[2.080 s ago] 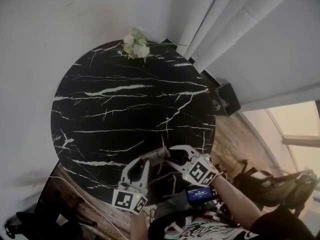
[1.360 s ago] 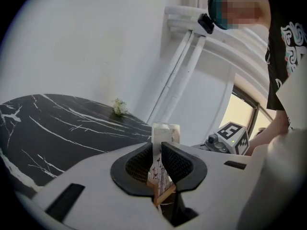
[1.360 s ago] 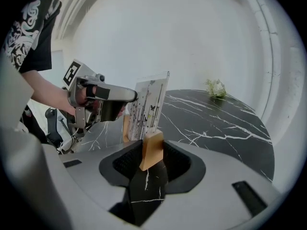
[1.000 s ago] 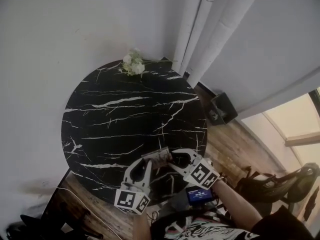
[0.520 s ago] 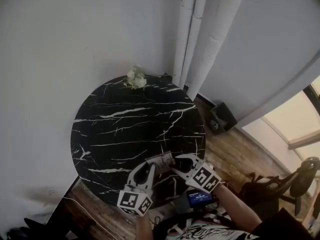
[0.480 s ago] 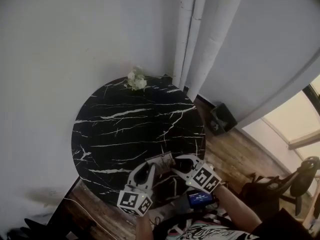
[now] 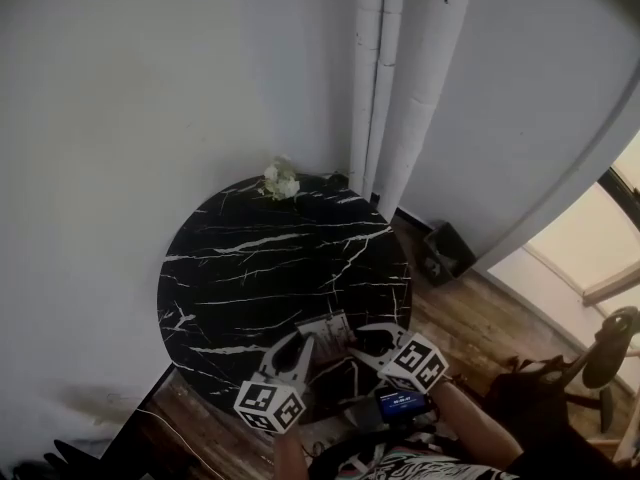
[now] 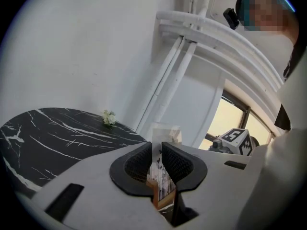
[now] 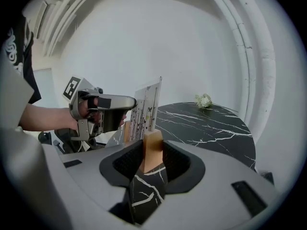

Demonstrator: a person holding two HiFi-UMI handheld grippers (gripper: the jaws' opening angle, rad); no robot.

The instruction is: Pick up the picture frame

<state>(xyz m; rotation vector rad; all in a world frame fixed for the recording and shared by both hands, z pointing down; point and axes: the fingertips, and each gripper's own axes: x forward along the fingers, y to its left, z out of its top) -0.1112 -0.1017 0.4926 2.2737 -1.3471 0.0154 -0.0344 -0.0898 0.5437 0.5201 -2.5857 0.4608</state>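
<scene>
Room: we look down on a plain pale wall (image 7: pixel 150 88) and a wooden floor (image 7: pixel 470 318).
Table: a round black table (image 7: pixel 260 268) with white marble veins stands against the wall.
Flowers: a small bunch of white flowers (image 7: pixel 281 181) lies at the table's far edge, well apart from everything else.
Left gripper: we see the left gripper (image 7: pixel 301 342) over the table's near edge. Its jaws are narrowed onto the picture frame's left side, and the pads press on the pale printed panel from both faces.
Picture frame: the picture frame (image 7: pixel 328 330) is upright between the two grippers, above the near edge of the table. It has a light wooden rim and a pale sheet with small dark marks. From the gripper views it looks clear of the table top.
Right gripper: the right gripper (image 7: pixel 354 345) has the frame's right side. Its jaws have just been closing a little further, and the pads clamp the wooden rim between them.
Pipes: white upright pipes (image 7: pixel 385 78) run down the wall behind the table.
Box: a dark box (image 7: pixel 440 253) sits on the floor to the right of the table.
</scene>
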